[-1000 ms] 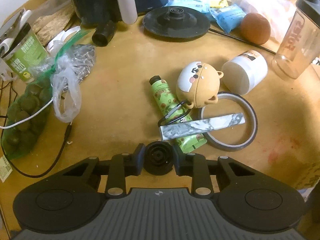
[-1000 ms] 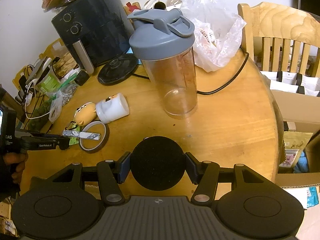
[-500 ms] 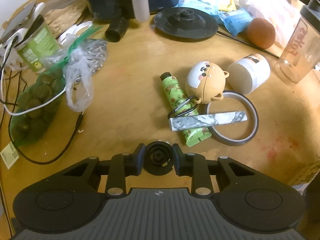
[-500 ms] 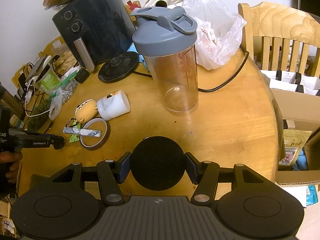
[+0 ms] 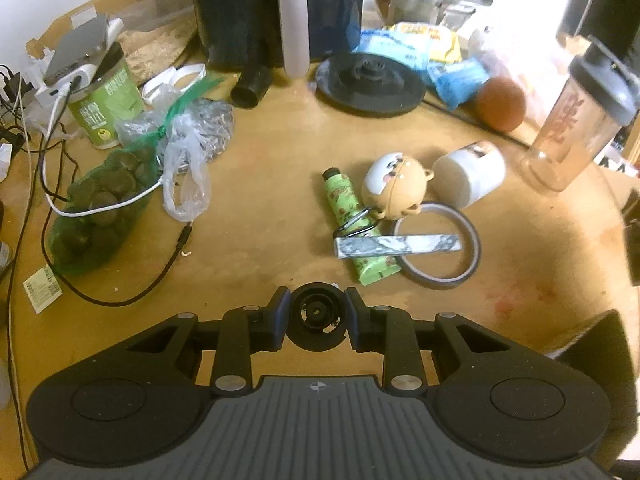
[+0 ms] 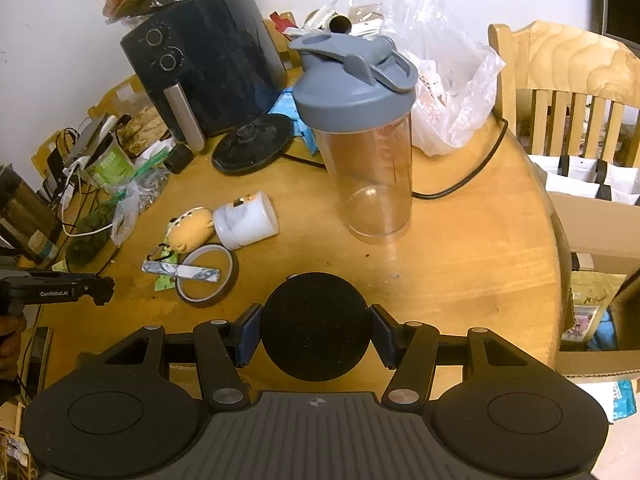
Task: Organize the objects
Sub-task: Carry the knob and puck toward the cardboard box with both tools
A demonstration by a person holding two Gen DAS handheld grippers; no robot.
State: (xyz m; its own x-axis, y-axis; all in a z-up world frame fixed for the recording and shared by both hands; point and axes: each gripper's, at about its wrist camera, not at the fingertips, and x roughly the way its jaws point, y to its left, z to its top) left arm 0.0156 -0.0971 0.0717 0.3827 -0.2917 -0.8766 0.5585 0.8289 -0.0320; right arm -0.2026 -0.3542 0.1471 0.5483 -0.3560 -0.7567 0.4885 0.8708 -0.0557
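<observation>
My left gripper is shut on a small black round cap, held above the table's near edge. My right gripper is shut on a black round disc. On the wooden table lies a cluster: a green tube, a tan bear-shaped case, a white jar on its side, a tape ring and a marbled bar across it. The same cluster shows in the right wrist view, with the bar and jar. A clear shaker bottle with a grey lid stands ahead of my right gripper.
A black air fryer, a black kettle base, a bag of green fruit, a green can, cables and plastic bags crowd the back and left. A wooden chair stands at the right.
My left gripper has pulled back and risen from the cluster, which now looks farther off. My right gripper has eased slightly left; the shaker bottle sits more to its right.
</observation>
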